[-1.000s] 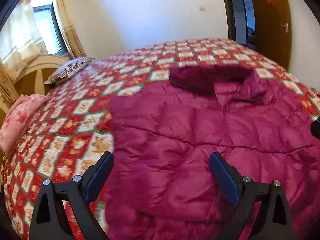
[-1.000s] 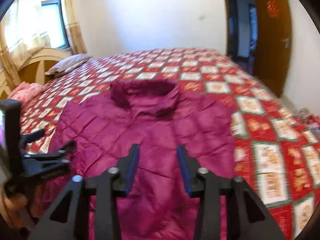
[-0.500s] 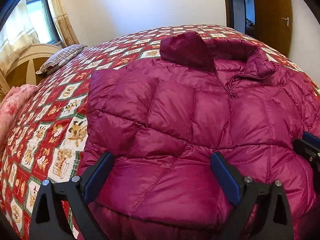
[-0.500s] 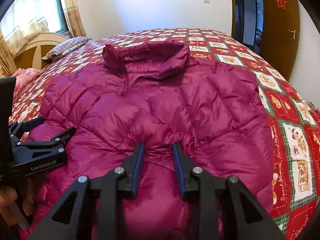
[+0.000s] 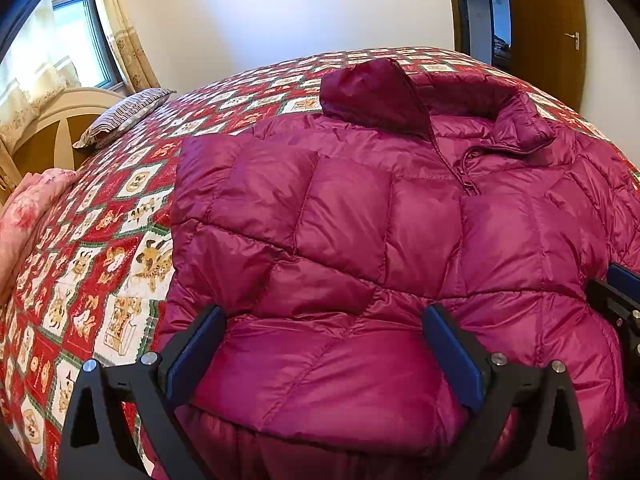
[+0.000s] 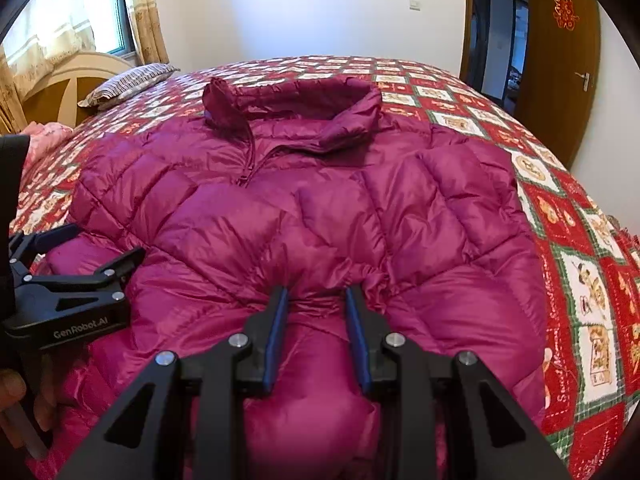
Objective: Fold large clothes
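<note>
Two grippers work at the near hem of one puffy magenta jacket [image 5: 384,240], which lies spread front-up on a bed, covering the near part of the red patterned bedspread [image 5: 100,248]. The jacket's collar [image 6: 296,104] points away toward the far wall, and its zipper [image 6: 250,156] is drawn up to just below the collar.

The right gripper [image 6: 316,300] has its jaws clenched on a bunched ridge of the jacket's padded fabric near the hem; the cloth puckers into tight folds between the two blue pads [image 6: 276,332]. The left gripper [image 5: 320,344] sits at the jacket's left side near the same hem with its jaws spread wide, released. A broad swell of fabric rises between the blue pads [image 5: 196,352], though whether they touch the jacket is hard to tell. In the right wrist view the left gripper also shows from the side, just beside the jacket's left edge (the name GenRobot.AI is printed on its body), with a person's fingers [image 6: 12,392] below it.

Beyond the jacket's left shoulder a striped pillow [image 5: 120,116] rests against a cream headboard [image 5: 60,120]. Left of the jacket, at the bed's edge, lies a pink flowered quilt [image 5: 28,216]. Beyond the jacket's right shoulder stands a brown wooden door [image 6: 560,60].
</note>
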A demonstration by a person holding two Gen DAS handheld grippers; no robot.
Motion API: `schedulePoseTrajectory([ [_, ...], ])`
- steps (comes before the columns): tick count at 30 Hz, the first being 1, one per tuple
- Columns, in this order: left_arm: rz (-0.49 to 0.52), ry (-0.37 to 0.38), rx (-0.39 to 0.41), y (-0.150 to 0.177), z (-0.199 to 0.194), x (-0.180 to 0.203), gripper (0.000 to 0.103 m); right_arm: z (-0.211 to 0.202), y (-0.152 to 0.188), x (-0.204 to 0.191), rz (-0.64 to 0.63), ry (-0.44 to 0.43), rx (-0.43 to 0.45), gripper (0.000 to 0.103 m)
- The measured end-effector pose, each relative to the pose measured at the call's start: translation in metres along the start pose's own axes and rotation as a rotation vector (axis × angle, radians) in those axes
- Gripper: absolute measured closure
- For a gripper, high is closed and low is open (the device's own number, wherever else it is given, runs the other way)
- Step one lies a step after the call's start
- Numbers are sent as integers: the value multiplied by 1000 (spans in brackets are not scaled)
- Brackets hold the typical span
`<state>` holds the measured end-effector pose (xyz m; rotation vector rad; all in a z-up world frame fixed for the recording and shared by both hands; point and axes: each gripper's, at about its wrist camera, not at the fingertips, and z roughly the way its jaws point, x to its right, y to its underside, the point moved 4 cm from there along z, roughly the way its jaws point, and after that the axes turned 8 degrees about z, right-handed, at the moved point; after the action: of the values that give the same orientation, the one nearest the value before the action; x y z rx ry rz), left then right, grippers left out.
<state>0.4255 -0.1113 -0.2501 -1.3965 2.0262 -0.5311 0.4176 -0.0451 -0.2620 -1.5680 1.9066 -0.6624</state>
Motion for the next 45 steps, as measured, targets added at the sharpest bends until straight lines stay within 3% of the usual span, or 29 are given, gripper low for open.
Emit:
schedulePoseTrajectory([
  [8, -11, 11, -2, 0, 2, -2, 3, -2, -1, 1, -5, 9, 4, 70],
  [14, -13, 14, -2, 0, 2, -3, 3, -32, -31, -16, -28, 13, 90, 70],
  [20, -13, 15, -1, 0, 2, -3, 3, 6, -18, -35, -70, -10, -20, 70],
  [29, -34, 52, -31, -2, -12, -14, 3, 7, -9, -36, -93, -4, -38, 70],
  [31, -62, 65, 27, -12, -35, -31, 3, -6, -16, -32, -79, -51, -21, 69],
  [34, -96, 20, 116, -40, -54, -67, 3, -34, -42, -19, -47, -82, 94, 62],
  [36, -102, -19, 117, -57, -44, -85, 3, -43, -65, -2, -19, -51, 151, 62],
  [40, -123, -66, 26, -70, 13, -104, 3, -30, -97, 50, 77, 71, 178, 62],
  [42, -105, -60, -28, -64, 40, -98, 3, -13, -102, 72, 99, 131, 159, 62],
  [45, -69, -82, -72, -51, 64, -81, 3, 17, -98, 91, 103, 141, 85, 62],
])
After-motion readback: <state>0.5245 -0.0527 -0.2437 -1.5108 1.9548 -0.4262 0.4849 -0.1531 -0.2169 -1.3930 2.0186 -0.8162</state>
